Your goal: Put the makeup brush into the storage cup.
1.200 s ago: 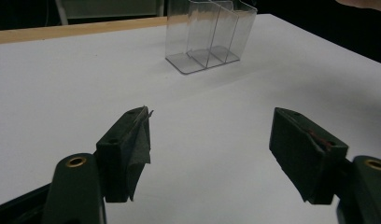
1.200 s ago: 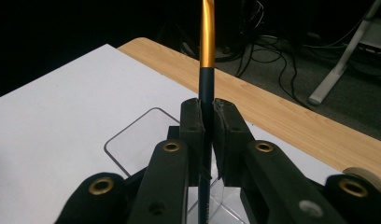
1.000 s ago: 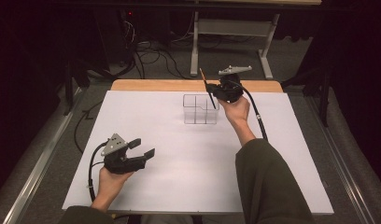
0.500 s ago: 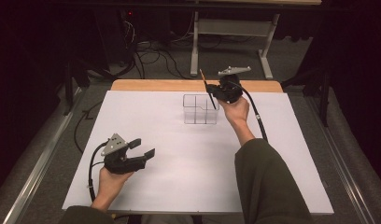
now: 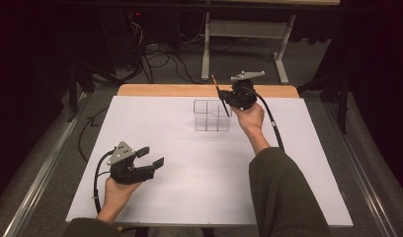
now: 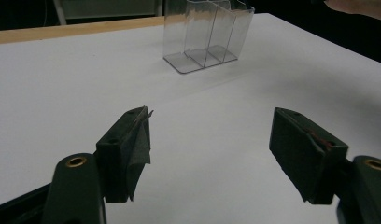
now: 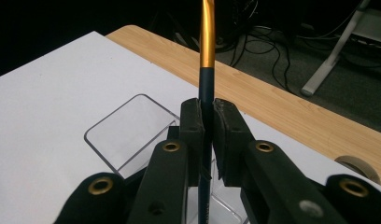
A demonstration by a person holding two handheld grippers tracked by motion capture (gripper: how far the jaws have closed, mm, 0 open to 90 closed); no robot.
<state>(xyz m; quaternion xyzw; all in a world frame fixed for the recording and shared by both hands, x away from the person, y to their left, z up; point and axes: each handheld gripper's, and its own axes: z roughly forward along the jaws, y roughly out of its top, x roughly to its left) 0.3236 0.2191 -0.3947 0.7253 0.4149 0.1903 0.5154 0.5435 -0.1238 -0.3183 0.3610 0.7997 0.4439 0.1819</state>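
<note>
While the left gripper [image 5: 152,157] rests low over the near-left part of the white sheet [image 5: 189,187], jaws spread wide with nothing between them, the right gripper [image 5: 224,101] sits at the far side right above the clear organizer [image 5: 212,116], jaws clamped on a pen [image 5: 221,98]. Pen has a dark blue barrel and an orange-gold upper part; it stands near upright, tilted a bit, its lower end down at the organizer's right end, though I cannot tell which compartment. In the right gripper view the pads [image 7: 193,126] press the dark barrel of the pen [image 7: 207,42] from both sides, the clear organizer [image 7: 128,130] directly below. In the left gripper view the two pads [image 6: 132,144] stand far apart over bare sheet, the clear organizer [image 6: 205,35] well ahead, compartments side by side. The wooden table edge [image 5: 165,90] runs behind the sheet.
</note>
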